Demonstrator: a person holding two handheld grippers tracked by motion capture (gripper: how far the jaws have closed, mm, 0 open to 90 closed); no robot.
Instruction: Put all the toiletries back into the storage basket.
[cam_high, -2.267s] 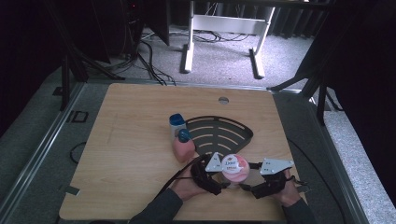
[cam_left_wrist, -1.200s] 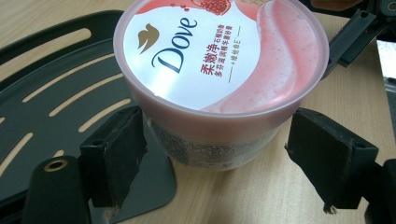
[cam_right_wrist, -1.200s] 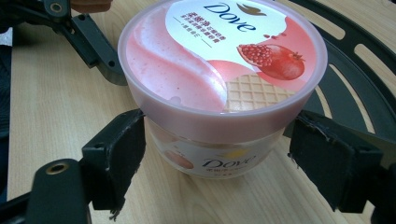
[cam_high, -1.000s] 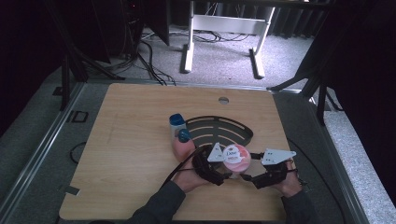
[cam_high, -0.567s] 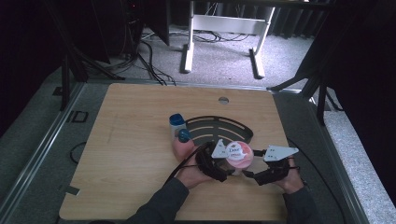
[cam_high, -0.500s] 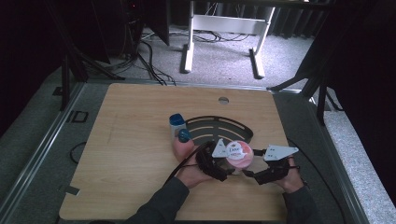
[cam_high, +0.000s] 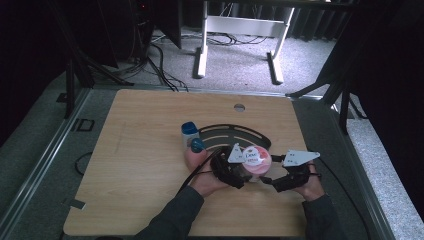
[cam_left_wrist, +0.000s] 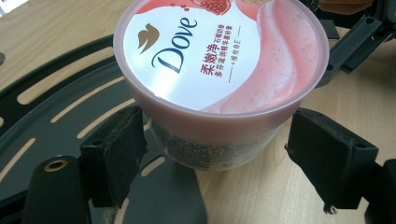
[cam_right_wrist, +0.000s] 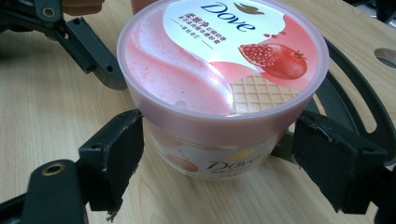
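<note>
Inspecting: one moment at a wooden surface (cam_high: 150, 165), with a person's two hands each holding tongs around a pink tub.
Item in hand: Dove tub (cam_high: 256, 160), round, pink lid printed with a pomegranate and a wafer, seen close in the left gripper view (cam_left_wrist: 219, 70) and the right gripper view (cam_right_wrist: 219, 70).
Tub position: near the person's edge of the surface, right of centre, upright; its base sits partly on the edge of the black slotted tray (cam_high: 225, 134) and partly over the bare wood, as the left gripper view shows (cam_left_wrist: 56, 116).
Left tongs (cam_high: 239, 172): jaws apart, one on either side of the tub's lower wall (cam_left_wrist: 219, 163). The jaw at the left of that view lies very close to the tub wall; contact cannot be confirmed. The other jaw stands clear of it with a visible gap.
Right tongs (cam_high: 272, 179): jaws apart, flanking the tub from the opposite side (cam_right_wrist: 219, 168). The jaw at the left of that view is at or just off the wall; the other jaw is just beside it. No firm clamp is evident.
Hands: left hand (cam_high: 207, 180) and right hand (cam_high: 312, 185) come in from the bottom of the high view, dark sleeves on both forearms.
Other items: a pink bottle with a blue cap (cam_high: 195, 152) stands just left of the left tongs; a small blue-lidded jar (cam_high: 189, 132) stands behind it, beside the tray's left end.
Surface fitting: a round cable hole (cam_high: 239, 107) near the far edge.
</note>
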